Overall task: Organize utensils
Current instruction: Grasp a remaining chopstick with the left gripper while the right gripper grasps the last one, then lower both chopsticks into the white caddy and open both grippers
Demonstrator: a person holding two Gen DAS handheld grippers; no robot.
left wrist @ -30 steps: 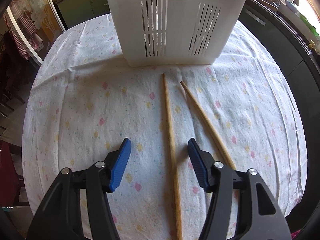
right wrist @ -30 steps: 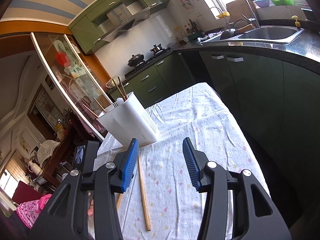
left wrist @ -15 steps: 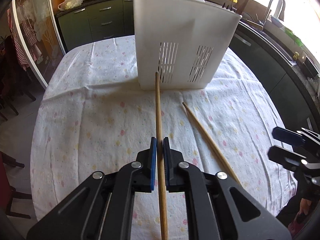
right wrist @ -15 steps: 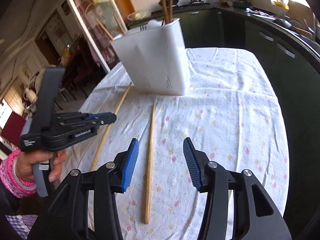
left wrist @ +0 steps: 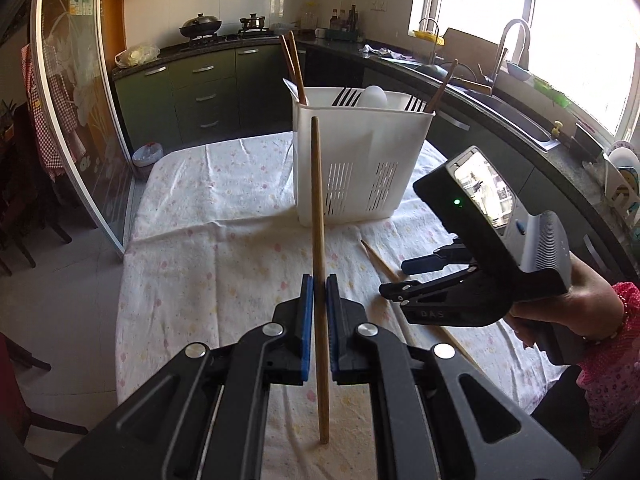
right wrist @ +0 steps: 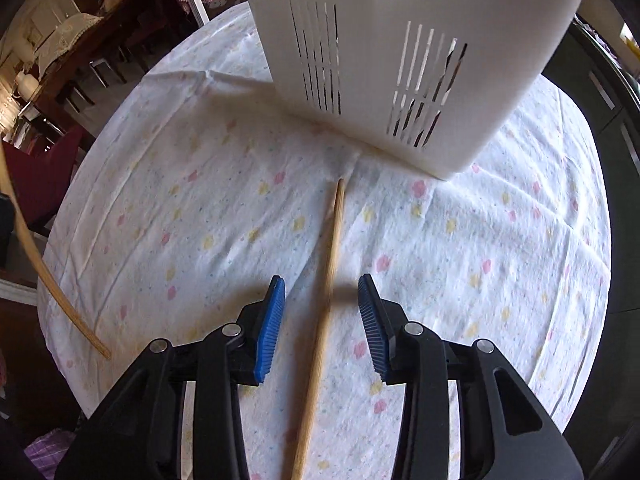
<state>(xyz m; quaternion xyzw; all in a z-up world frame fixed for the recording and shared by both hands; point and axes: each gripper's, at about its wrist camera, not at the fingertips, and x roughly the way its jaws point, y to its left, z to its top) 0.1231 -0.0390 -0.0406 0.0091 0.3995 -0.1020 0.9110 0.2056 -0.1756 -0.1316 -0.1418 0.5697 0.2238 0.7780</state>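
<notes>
My left gripper [left wrist: 316, 286] is shut on a wooden chopstick [left wrist: 317, 208] and holds it lifted above the table, pointing at the white utensil caddy [left wrist: 360, 164]. The caddy holds forks, a white spoon and several chopsticks. A second chopstick [right wrist: 326, 280] lies flat on the floral tablecloth [right wrist: 180, 208], its tip near the caddy [right wrist: 400, 40]. My right gripper [right wrist: 322, 312] is open and low over the table, its blue pads on either side of this chopstick. The right gripper also shows in the left wrist view [left wrist: 424, 276]. The held chopstick shows at the left edge of the right wrist view [right wrist: 36, 264].
The table is round, with edges close on all sides. Green kitchen cabinets [left wrist: 192, 92] and a counter with a sink [left wrist: 500, 104] run behind and to the right. A glass partition [left wrist: 68, 120] stands at the left.
My left gripper closed on one chopstick and lifted it off the table. My right gripper moved down and forward over the other chopstick, staying open.
</notes>
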